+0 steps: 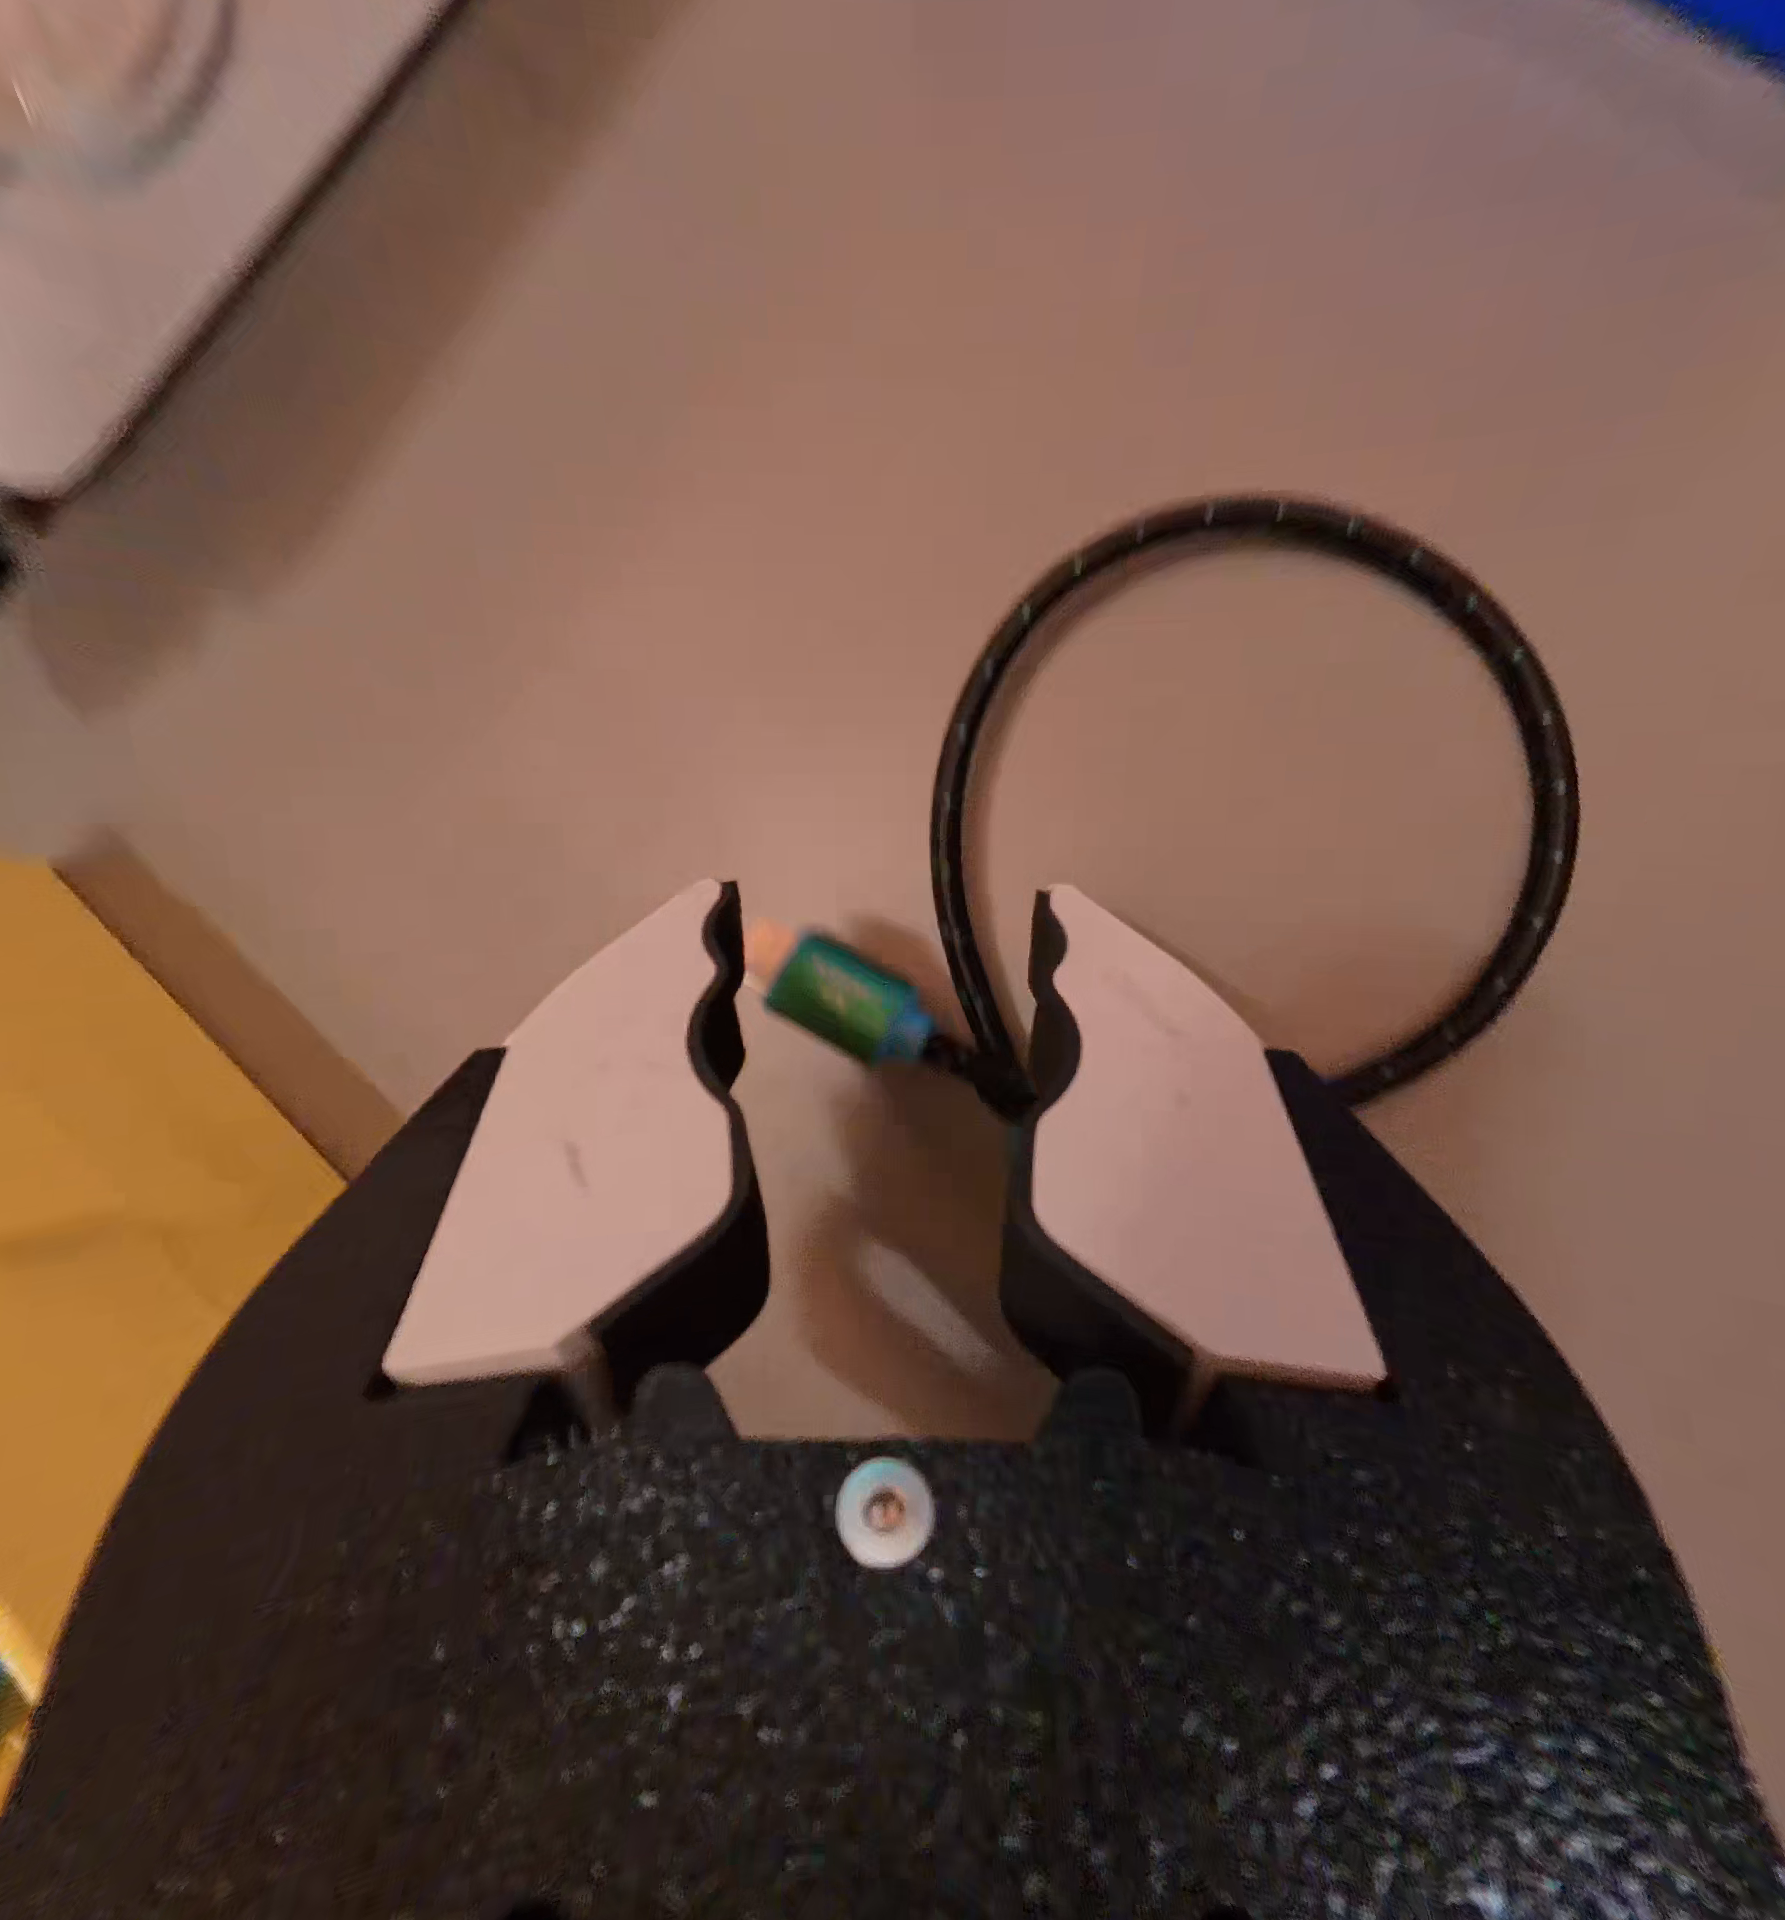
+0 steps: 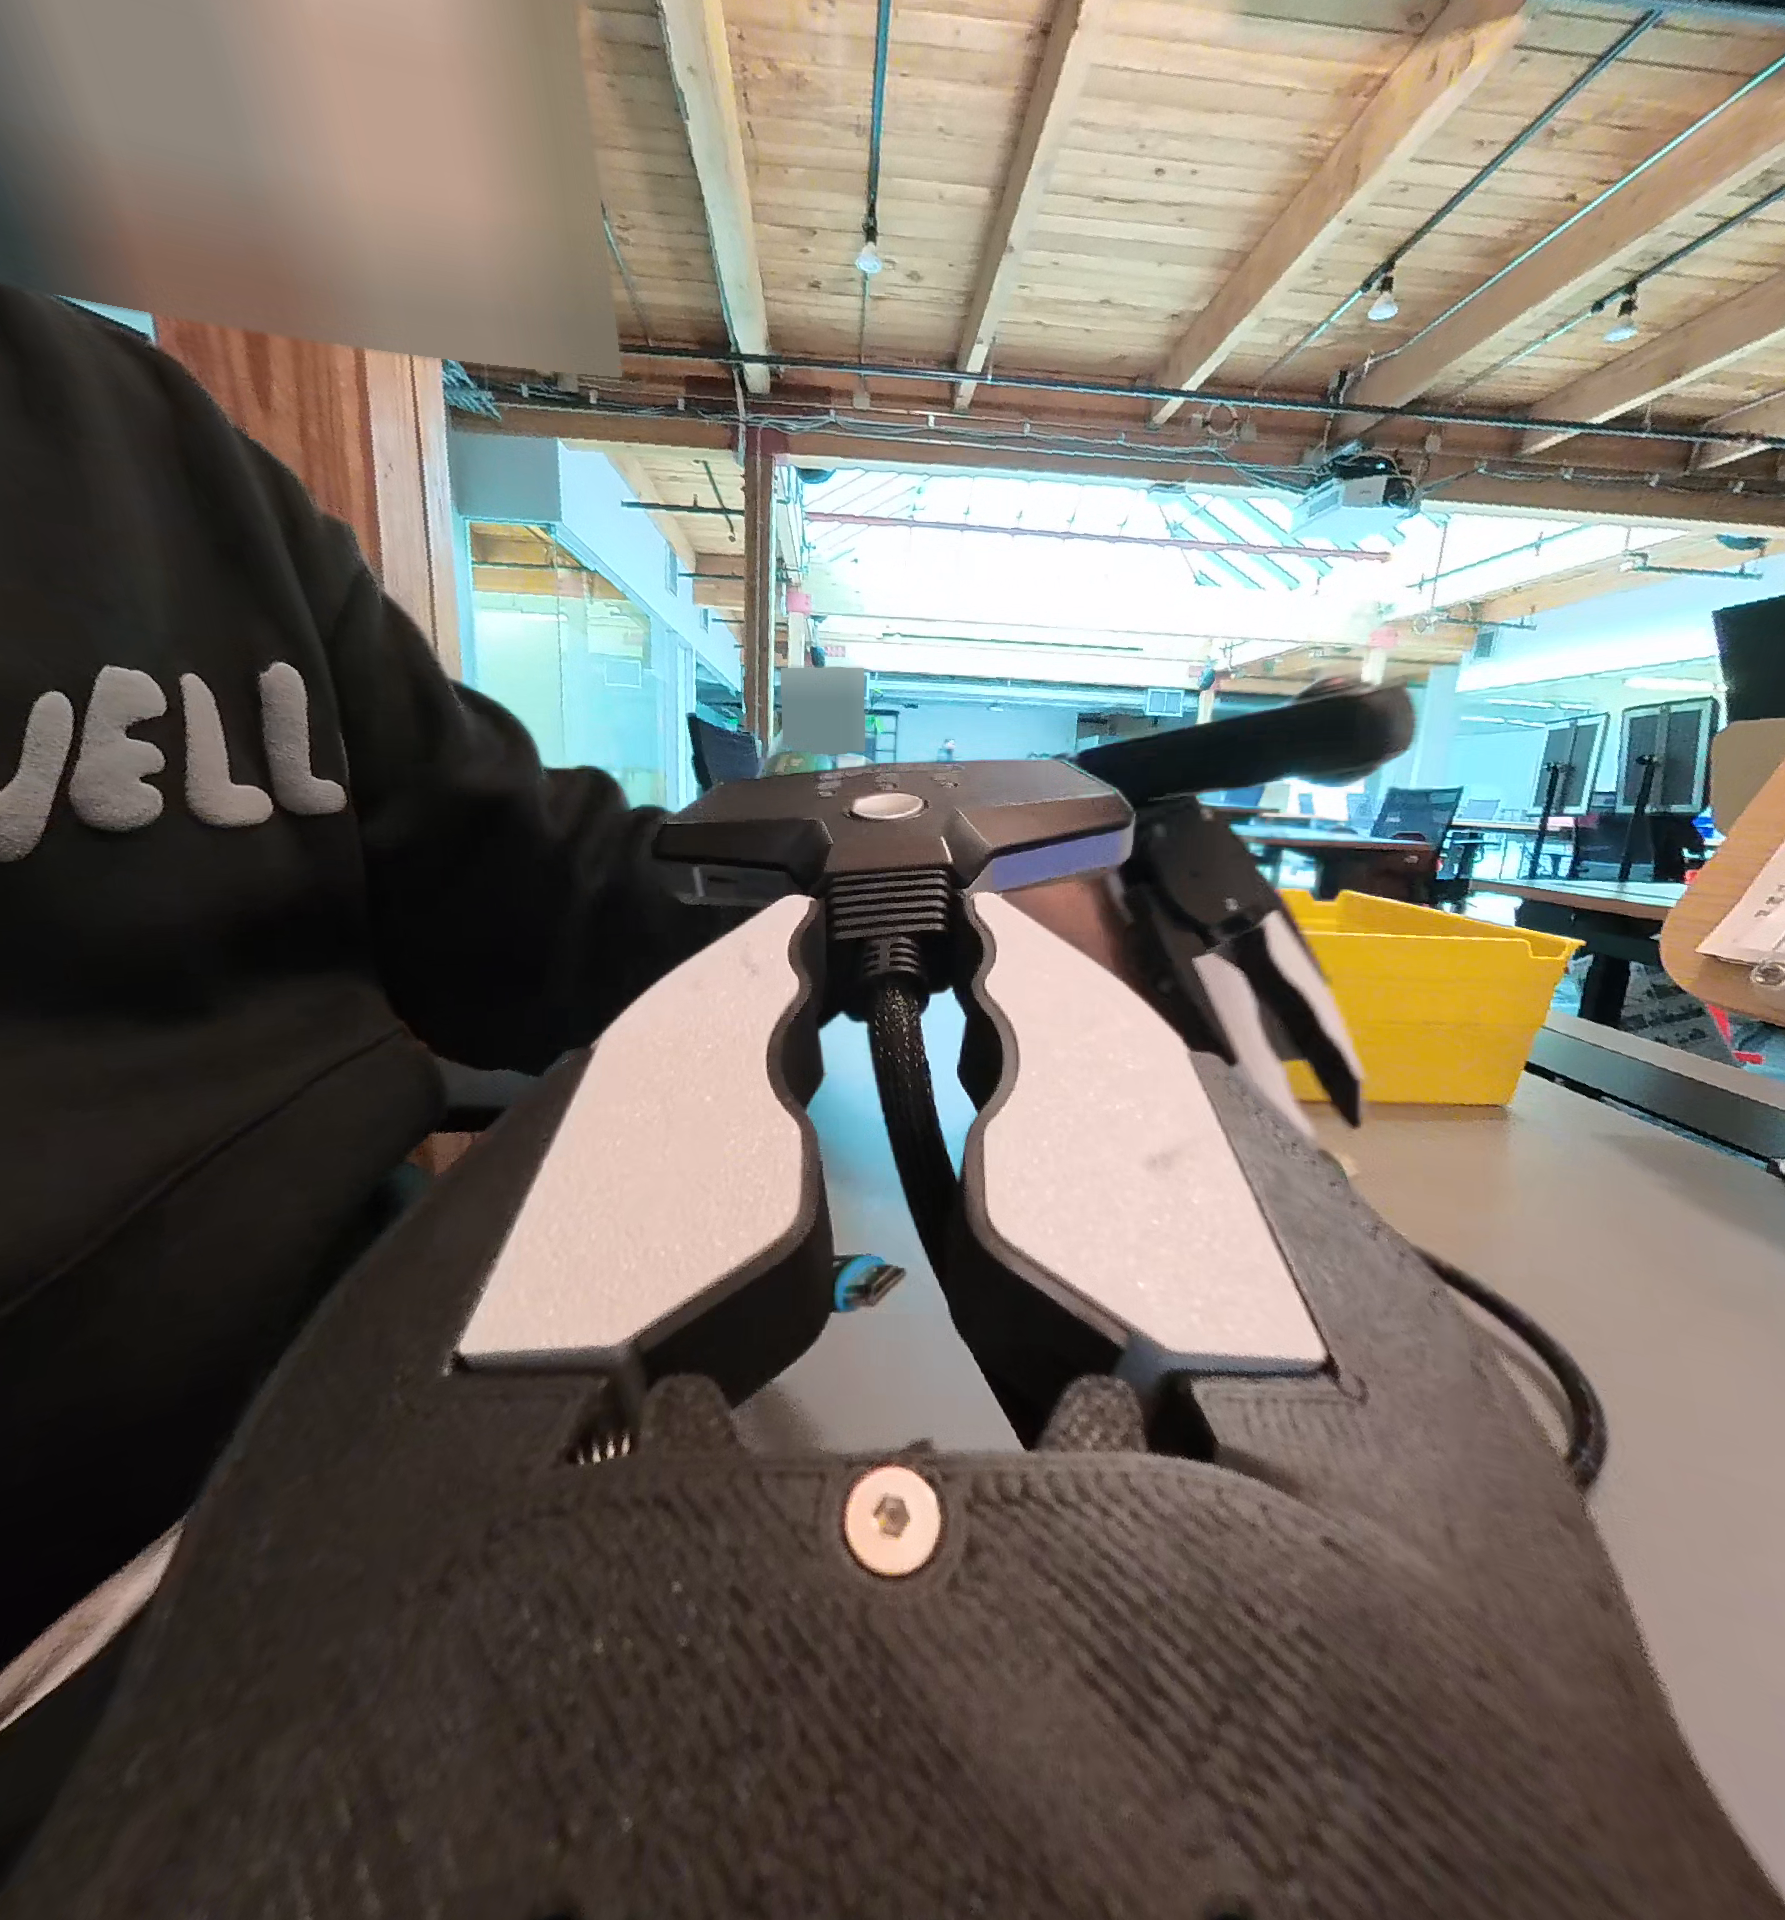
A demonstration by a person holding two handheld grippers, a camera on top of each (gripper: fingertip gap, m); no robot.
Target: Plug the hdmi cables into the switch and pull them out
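**A:** From the left wrist view, our left gripper point(image 1: 883, 914) hangs over the table point(image 1: 763, 520) with its fingers well apart and nothing between them. Just beyond the tips lies a cable point(image 1: 1252, 727) curled in a loop, and its green plug point(image 1: 841, 997) rests flat on the table, metal tip pointing left.

**B:** So we have not picked it up yet. What about the other side?

**A:** In the right wrist view, our right gripper point(image 2: 890, 914) has its fingers clamped on the ribbed neck of the switch point(image 2: 893, 831), holding it up off the table. The switch's own braided lead point(image 2: 909, 1091) drops down between the fingers. Another plug point(image 2: 865, 1283) lies on the table below, near the left finger. The left gripper shows far right, tilted down, in front of a yellow bin point(image 2: 1439, 997). A person in a dark sweater point(image 2: 140, 935) sits on the left.

**B:** Then we judge this as the start of the plugging step.

**A:** Agreed. Next we would need to lower the left gripper, close it on the green plug's body, then line its tip up with a port while the right one holds the switch steady.
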